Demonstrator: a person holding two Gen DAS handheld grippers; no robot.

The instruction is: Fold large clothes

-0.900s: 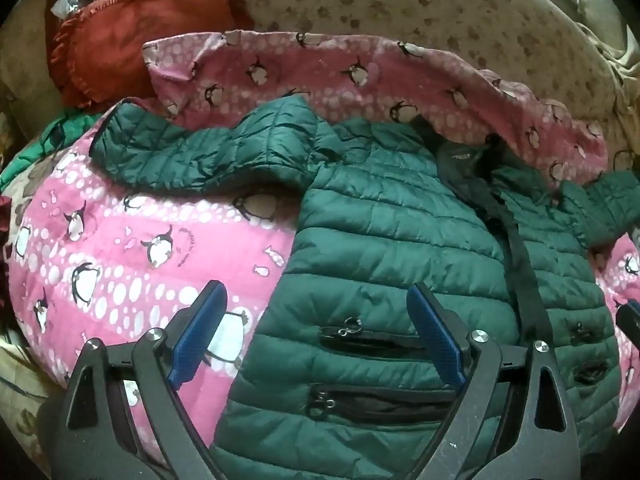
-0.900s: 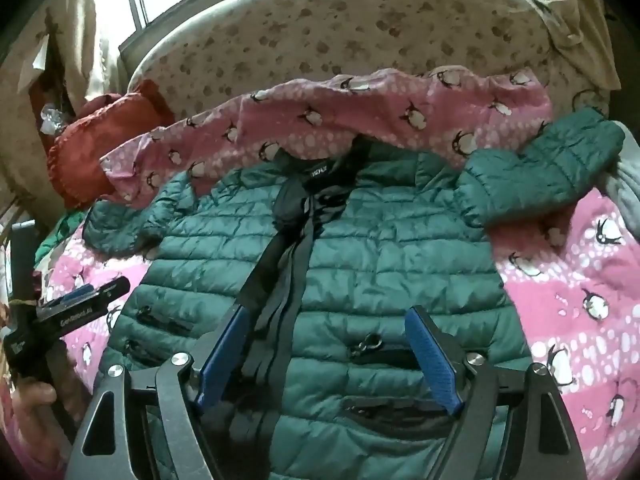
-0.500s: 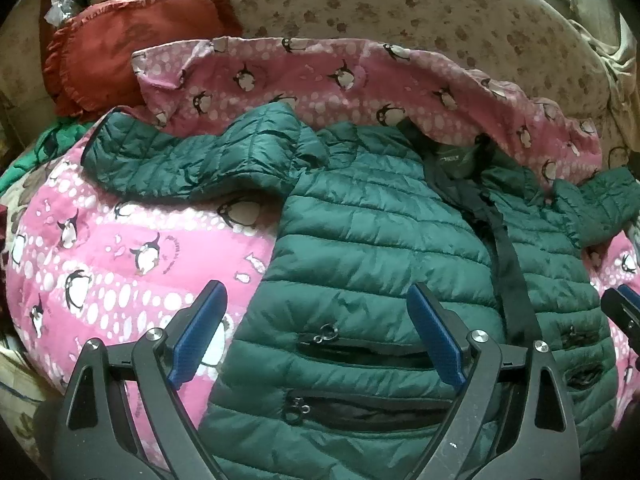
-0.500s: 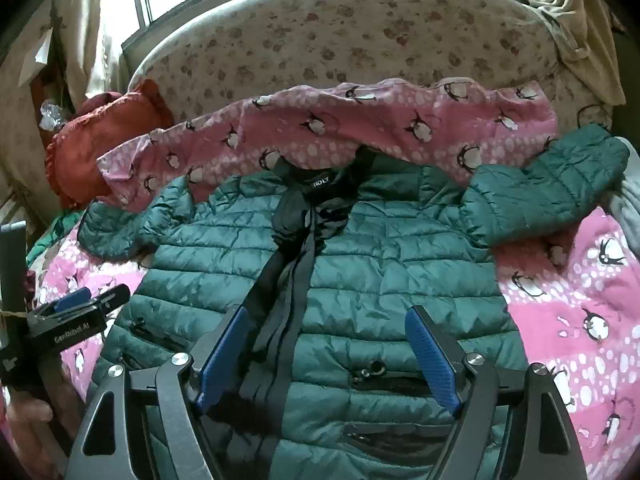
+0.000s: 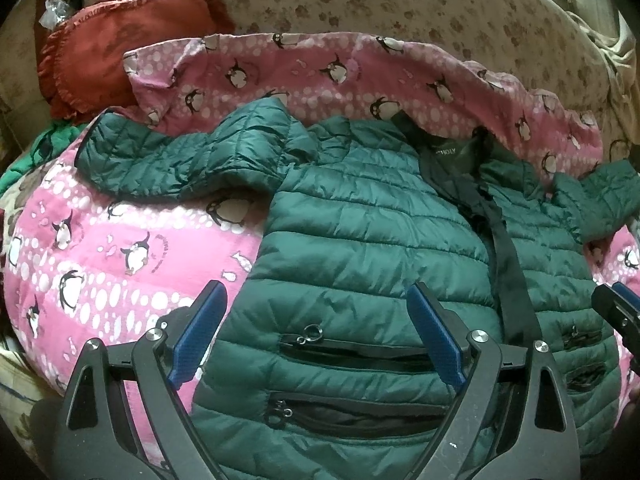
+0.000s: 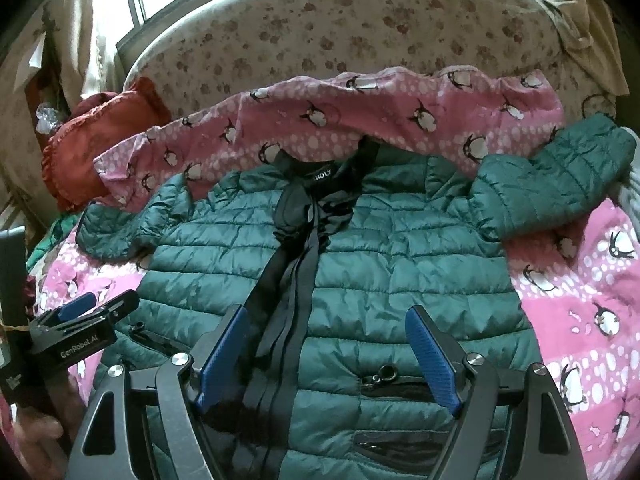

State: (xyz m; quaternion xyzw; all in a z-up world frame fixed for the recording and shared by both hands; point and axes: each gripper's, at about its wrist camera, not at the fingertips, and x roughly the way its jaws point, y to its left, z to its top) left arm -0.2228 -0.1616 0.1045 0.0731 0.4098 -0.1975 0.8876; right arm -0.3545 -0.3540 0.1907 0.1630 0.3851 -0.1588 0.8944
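A dark green quilted puffer jacket (image 5: 372, 248) lies front up on a pink penguin-print blanket (image 5: 120, 248), both sleeves spread sideways. It fills the middle of the right wrist view (image 6: 400, 264), its black zipper strip (image 6: 288, 292) running down the front. My left gripper (image 5: 316, 320) is open and empty above the jacket's left hem and pocket zippers. It also shows at the left edge of the right wrist view (image 6: 88, 312). My right gripper (image 6: 324, 340) is open and empty above the lower front. Its tip shows at the right edge of the left wrist view (image 5: 616, 312).
A red ruffled cushion (image 5: 120, 56) lies at the back left. A beige sofa back with brown paw prints (image 6: 340, 24) curves behind the blanket. Beige cloth (image 6: 576, 12) hangs over its right end. Green fabric (image 5: 36, 148) sticks out at the far left.
Both grippers have drawn back and risen a little, so the jacket sits lower and smaller in each view. The jacket has not moved and both grippers stay open.
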